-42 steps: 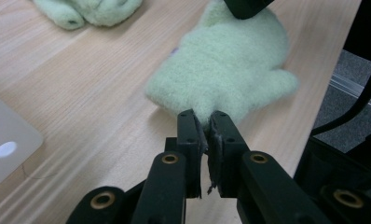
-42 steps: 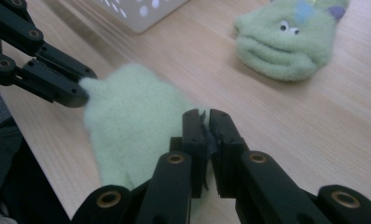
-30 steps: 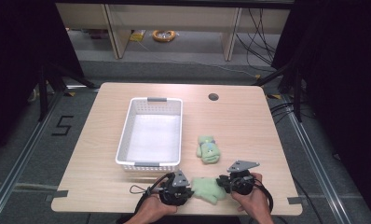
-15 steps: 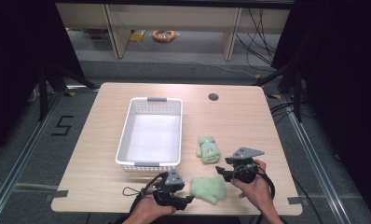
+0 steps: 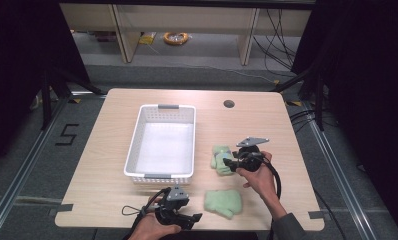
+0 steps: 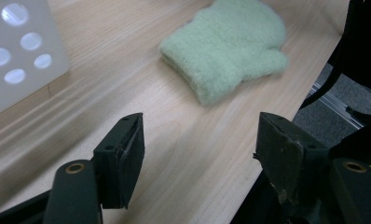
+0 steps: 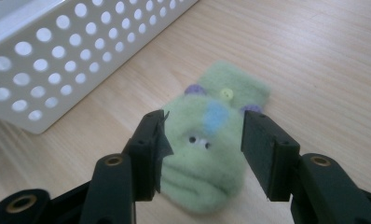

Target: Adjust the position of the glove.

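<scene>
A person's right gripper (image 5: 229, 162) is hanging just over a pale green mitten with a stitched face (image 5: 221, 159), which is lying flat on the wooden table (image 5: 267, 125) just to the right of the white perforated basket (image 5: 163, 142). In the right gripper view the two black jaws are standing apart on either side of the face mitten (image 7: 210, 149), having just been closing a little, with the mitten showing between them but neither pad pressing on it. The mitten's long axis is running away from that gripper, its rounded end nearest the jaws and its far end, with the small button, pointing off across the table, so the jaws are straddling its width rather than its length. Its surface is lying below and ahead of the pads, which suggests that a drop straight down would be needed before any squeeze. The left gripper (image 5: 193, 218) is sitting low near the table's front edge, its jaws having just been opening and now standing wide with nothing between them. Ahead of it a second, plain green mitten (image 6: 225, 44) is lying flat on the wood, clear of the pads. Of the two hands, the right is plainly nearer the face mitten, the left nearer the plain one (image 5: 223, 202).
</scene>
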Demonstrator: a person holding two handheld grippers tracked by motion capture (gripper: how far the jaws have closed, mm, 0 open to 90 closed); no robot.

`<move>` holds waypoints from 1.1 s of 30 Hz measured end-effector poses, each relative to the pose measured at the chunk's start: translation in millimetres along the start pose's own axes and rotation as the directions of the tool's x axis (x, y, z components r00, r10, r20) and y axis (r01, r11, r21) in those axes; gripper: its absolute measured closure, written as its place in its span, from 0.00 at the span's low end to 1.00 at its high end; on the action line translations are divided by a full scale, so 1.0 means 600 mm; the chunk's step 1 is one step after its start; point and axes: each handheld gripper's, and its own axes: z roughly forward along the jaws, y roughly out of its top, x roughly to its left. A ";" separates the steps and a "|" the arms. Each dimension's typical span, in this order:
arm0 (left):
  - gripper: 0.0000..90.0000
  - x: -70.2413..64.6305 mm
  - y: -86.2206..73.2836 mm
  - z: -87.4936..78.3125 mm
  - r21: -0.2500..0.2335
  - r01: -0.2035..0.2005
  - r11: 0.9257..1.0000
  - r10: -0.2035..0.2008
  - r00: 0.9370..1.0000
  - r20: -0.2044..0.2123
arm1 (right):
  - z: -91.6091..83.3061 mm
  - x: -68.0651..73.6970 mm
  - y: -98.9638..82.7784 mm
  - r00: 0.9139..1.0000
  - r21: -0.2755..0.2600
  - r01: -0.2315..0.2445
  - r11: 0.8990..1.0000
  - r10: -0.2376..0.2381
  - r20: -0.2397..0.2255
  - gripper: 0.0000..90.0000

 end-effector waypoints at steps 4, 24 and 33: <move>0.35 0.002 -0.006 -0.007 -0.006 0.004 1.000 -0.004 1.000 0.004 | 0.015 0.003 0.012 1.000 0.019 0.005 1.000 -0.005 0.002 0.57; 0.32 0.005 -0.018 -0.011 -0.015 -0.014 1.000 0.013 1.000 -0.013 | 0.079 -0.006 0.008 0.999 0.081 -0.028 0.996 0.026 0.026 0.70; 0.32 0.006 -0.021 -0.006 -0.008 -0.010 1.000 0.010 1.000 -0.015 | 0.081 -0.017 0.001 0.999 0.054 0.039 0.998 -0.039 0.008 0.84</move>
